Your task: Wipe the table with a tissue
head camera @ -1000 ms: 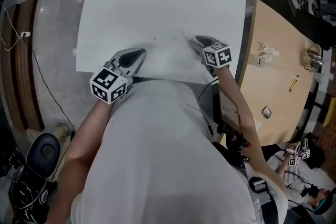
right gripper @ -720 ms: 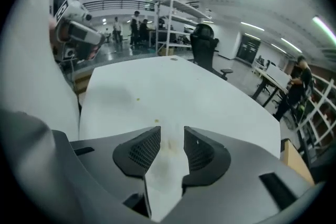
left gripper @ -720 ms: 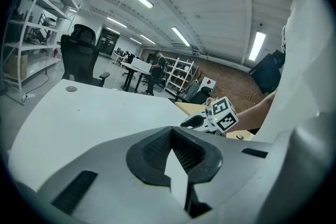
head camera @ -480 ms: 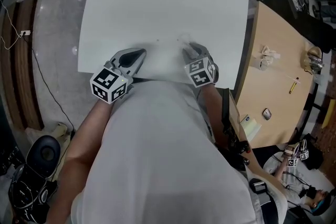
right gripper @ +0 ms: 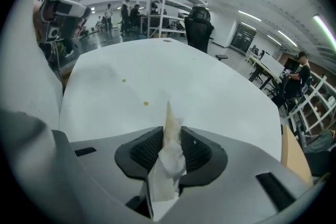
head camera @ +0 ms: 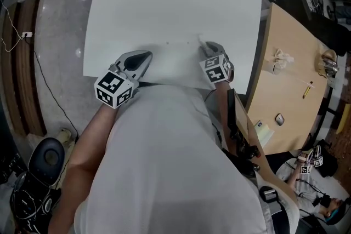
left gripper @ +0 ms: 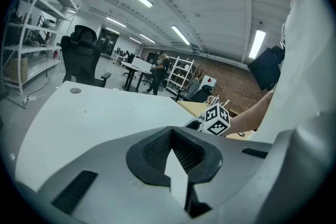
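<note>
Right gripper view: the right gripper (right gripper: 170,136), whose jaws have just been closing, pinches a crumpled tissue (right gripper: 166,170) between its pads, the tissue's tip poking out over the white table (right gripper: 220,86) near two small yellowish spots (right gripper: 146,104). The left gripper (left gripper: 176,160) rests at the table's near edge, jaws together.

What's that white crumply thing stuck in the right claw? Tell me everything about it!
It's a white crumpled paper tissue, thin and soft-looking, scrunched into a wrinkly strip with a pointy tip that looks a bit yellowish. The right claw has just been closing on it and pinches it between its dark ribbed pads. The point sticks out past them, toward the white table. Whether it touches the table I can't tell.
</note>
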Demonstrator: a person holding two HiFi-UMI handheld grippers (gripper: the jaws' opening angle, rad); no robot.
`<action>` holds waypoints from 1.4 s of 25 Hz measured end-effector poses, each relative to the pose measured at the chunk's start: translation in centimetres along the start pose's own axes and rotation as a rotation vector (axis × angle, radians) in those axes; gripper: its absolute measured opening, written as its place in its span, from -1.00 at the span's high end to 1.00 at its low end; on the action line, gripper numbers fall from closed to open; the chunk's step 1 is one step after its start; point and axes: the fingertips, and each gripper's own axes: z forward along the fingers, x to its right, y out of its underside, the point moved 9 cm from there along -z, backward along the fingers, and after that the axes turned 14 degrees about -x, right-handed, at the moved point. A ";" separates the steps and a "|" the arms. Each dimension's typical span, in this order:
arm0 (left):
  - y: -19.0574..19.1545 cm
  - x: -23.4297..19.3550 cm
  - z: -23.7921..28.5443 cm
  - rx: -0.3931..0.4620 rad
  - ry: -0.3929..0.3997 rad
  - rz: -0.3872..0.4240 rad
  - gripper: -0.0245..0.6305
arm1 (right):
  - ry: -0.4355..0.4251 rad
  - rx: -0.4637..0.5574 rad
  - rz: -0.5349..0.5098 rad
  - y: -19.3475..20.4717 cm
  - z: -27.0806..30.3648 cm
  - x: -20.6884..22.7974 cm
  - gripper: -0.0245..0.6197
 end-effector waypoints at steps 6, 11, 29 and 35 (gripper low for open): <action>-0.2 -0.1 0.0 0.003 0.004 0.013 0.91 | -0.155 0.141 0.412 1.7 -0.7 4.2 0.67; 0.2 -0.8 -0.7 0.014 0.003 -0.006 0.91 | -0.088 0.117 0.546 4.9 -1.4 7.7 0.67; 1.5 -2.0 -3.1 0.025 0.000 -0.004 0.91 | -0.197 0.066 0.198 -1.6 0.9 0.9 0.69; 1.6 -1.7 -3.1 0.023 0.012 0.016 0.91 | -0.270 0.057 0.037 -3.4 1.1 -2.0 0.69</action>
